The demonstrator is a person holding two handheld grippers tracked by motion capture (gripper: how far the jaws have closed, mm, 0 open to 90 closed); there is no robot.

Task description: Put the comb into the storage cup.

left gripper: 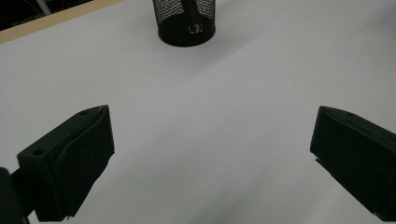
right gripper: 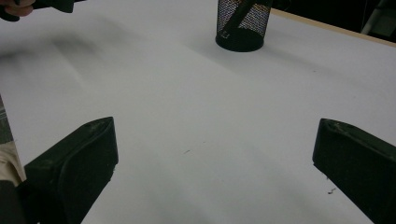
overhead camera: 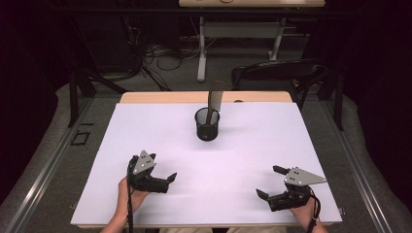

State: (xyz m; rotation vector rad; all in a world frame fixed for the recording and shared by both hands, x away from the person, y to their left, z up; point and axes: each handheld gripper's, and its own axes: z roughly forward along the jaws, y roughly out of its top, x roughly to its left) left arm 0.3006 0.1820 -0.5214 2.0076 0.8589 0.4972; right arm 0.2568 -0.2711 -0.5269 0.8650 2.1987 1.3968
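I count one mesh cup (overhead camera: 207, 124), one dark tool (overhead camera: 214, 99) inside; left gripper (overhead camera: 164, 170), right gripper (overhead camera: 268, 182) low, both wide, empty.

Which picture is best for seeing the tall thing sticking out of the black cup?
The high view: the dark flat tool shows whole above the mesh cup. The left gripper view and right gripper view show just its lower end through the mesh.
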